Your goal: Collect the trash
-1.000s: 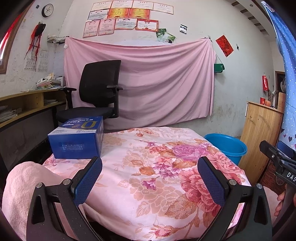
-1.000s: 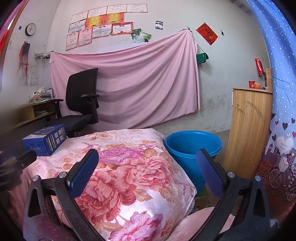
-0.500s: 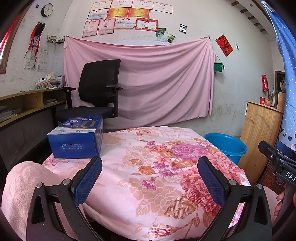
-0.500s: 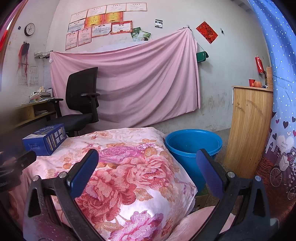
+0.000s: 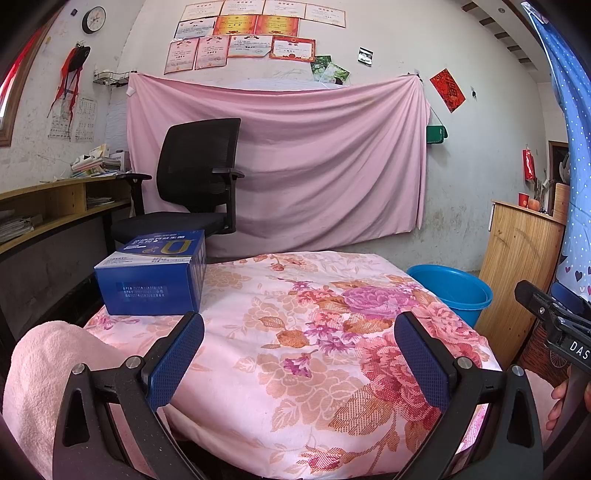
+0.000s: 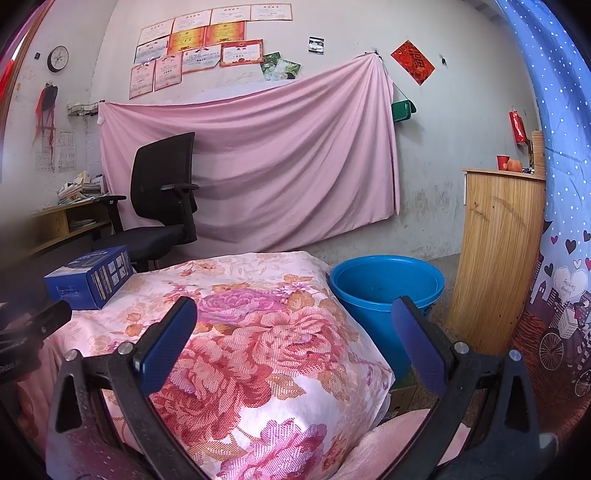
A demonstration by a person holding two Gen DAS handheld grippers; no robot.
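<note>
Left hand-held gripper (image 5: 298,350): wide apart, holding nothing; it hangs over the near edge of the flowered cloth.
Right hand-held gripper (image 6: 293,334): wide apart too, holding nothing; it hangs over the right corner of the cloth.
Fingers (image 5: 557,402): a few show at the far right edge of the left view, around the handle of the right tool.
Towel (image 5: 48,373): soft and pink, bunched at the near left, just beside the left blue pad.
Cloth (image 5: 295,332): pink with big red and purple flowers; it covers the surface and droops over the edges.
Box (image 5: 155,275): blue, with writing on top; it sits on the cloth at the far left corner, well apart from both tools.
Bucket (image 6: 386,286): blue and round, on the floor just beside the right side of the surface; I cannot tell what is inside.
Cabinet (image 6: 498,254): wood, to the right of the bucket, with a red cup (image 6: 502,162) on top.
Chair (image 5: 195,184): black, behind the box.
Sheet (image 5: 295,166): pink, hung on the back wall behind the chair.
Papers (image 5: 255,33): stuck in rows on the wall above the sheet.
Clock (image 5: 94,19): round, high on the left.
</note>
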